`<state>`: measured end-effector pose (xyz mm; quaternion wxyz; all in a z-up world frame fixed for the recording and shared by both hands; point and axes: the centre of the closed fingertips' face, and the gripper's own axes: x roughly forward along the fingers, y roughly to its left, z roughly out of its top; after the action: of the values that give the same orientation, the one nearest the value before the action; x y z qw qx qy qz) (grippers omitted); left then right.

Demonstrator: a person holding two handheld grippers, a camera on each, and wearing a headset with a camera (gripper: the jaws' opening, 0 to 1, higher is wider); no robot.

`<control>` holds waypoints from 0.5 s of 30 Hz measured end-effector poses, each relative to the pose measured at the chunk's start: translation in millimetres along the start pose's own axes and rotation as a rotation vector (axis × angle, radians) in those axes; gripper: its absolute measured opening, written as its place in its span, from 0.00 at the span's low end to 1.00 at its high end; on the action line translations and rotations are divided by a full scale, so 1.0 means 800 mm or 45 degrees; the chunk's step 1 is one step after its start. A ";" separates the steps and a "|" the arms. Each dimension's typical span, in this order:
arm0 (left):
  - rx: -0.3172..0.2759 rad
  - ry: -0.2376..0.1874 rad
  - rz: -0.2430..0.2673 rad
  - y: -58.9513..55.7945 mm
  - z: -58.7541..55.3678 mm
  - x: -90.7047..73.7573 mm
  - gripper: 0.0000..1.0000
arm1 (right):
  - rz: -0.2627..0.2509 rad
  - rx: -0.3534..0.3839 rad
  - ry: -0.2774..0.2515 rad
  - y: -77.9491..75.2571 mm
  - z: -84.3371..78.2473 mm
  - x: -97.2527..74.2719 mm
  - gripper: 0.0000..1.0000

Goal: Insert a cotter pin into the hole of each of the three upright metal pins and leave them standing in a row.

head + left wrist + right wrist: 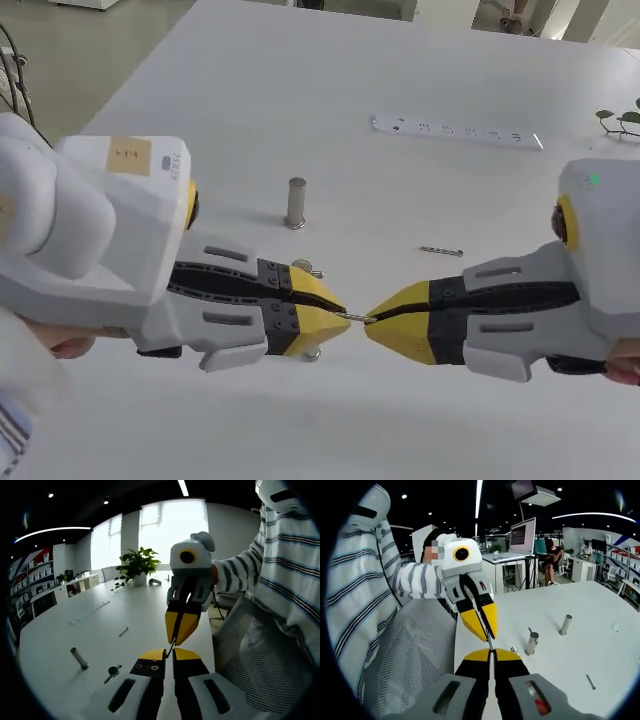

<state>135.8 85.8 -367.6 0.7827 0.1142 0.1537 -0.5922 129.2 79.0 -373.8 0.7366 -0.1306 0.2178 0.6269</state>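
A thin cotter pin (357, 318) spans the small gap between my two grippers above the table. My left gripper (343, 314) is shut on one end of it and my right gripper (371, 322) on the other. In the left gripper view the cotter pin (171, 647) runs from my jaws to the right gripper (175, 639). One bare metal pin (296, 203) stands upright behind. A second metal pin (532, 643) stands with a cotter pin through its top. The base of a third (312, 352) peeks out under the left gripper.
A loose cotter pin (441, 251) lies on the white table (250, 90) to the right of the pins. A white power strip (456, 131) lies further back, with a plant (620, 118) at the far right edge. A mesh chair (415, 650) stands by the table.
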 end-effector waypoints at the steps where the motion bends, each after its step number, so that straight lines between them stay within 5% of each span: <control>1: 0.002 0.008 0.006 0.001 -0.002 0.000 0.04 | 0.000 -0.008 0.007 0.000 -0.001 0.000 0.00; 8: 0.026 0.062 0.079 0.020 -0.018 0.001 0.22 | -0.030 -0.015 0.040 -0.012 -0.008 0.002 0.00; 15: 0.029 0.117 0.072 0.022 -0.030 0.005 0.18 | -0.040 -0.011 0.101 -0.020 -0.023 0.005 0.00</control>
<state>151.5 95.5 -391.5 0.7900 0.1546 0.1794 -0.5656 142.6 70.9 -393.3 0.7366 -0.1623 0.2420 0.6104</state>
